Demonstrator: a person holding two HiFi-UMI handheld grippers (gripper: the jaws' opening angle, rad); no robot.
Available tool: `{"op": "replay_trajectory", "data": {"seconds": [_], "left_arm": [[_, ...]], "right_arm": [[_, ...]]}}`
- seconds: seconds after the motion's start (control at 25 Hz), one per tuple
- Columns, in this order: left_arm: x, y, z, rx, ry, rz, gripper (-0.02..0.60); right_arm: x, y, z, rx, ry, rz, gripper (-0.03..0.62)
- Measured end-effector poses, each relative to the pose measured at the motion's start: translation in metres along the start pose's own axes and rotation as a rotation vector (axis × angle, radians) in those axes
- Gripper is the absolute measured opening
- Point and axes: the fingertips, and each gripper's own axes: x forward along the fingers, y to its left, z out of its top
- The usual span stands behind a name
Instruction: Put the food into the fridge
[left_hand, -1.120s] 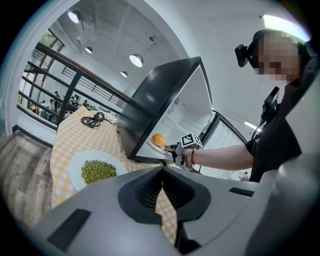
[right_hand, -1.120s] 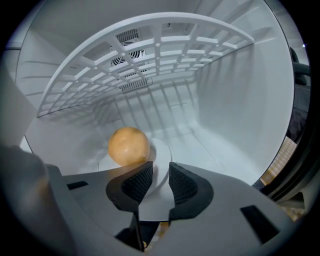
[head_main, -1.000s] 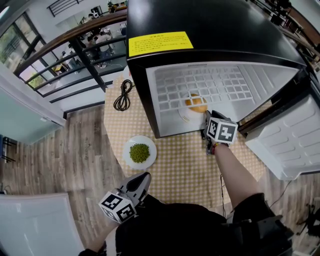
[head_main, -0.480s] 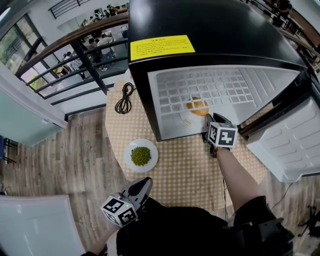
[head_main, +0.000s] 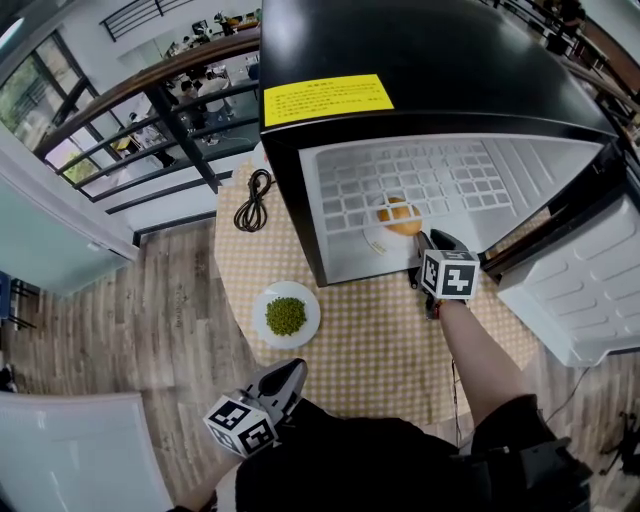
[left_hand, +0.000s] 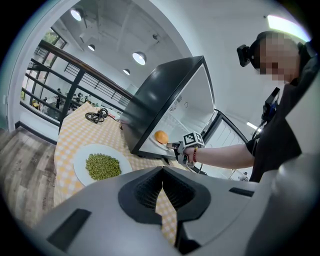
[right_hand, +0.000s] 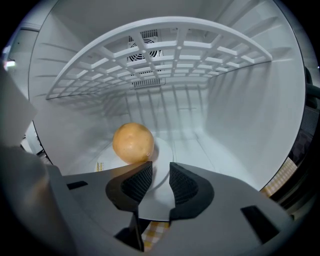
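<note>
A round orange-brown food (right_hand: 132, 143) sits on a white plate (right_hand: 163, 151) on the floor of the open fridge (head_main: 430, 60). My right gripper (right_hand: 160, 171) is at the fridge mouth. Its jaws stand a narrow gap apart over the plate's near rim, and the food is just beyond the left jaw. The head view shows the same gripper (head_main: 419, 244) right of that food (head_main: 399, 215). A second white plate of green peas (head_main: 286, 314) rests on the checked table (head_main: 370, 340). My left gripper (head_main: 293, 368) hangs low near my body, shut and empty, short of the peas (left_hand: 102, 166).
The fridge door (head_main: 575, 290) stands swung open to the right. A white wire shelf (right_hand: 165, 45) spans the fridge above the plate. A coiled black cable (head_main: 250, 200) lies on the table left of the fridge. Railings (head_main: 150, 110) and wooden floor lie beyond the table's left edge.
The right gripper stays at the fridge mouth by the plate. The view has shifted slightly. The left gripper has barely moved.
</note>
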Motion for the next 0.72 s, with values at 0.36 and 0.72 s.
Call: {"op": "replay_trajectory", "data": {"seconds": [0.36,0.72], "left_arm": [[0.001,0.0,-0.006,0.006,0.018,-0.008,0.011],[-0.002,0.004,-0.009,0.012,0.027,0.0,0.011]], "right_arm": [[-0.001,-0.001,0.0,-0.02,-0.016,0.003,0.118],[-0.007,-0.006,0.011,-0.011,-0.076,0.003,0.117]]}}
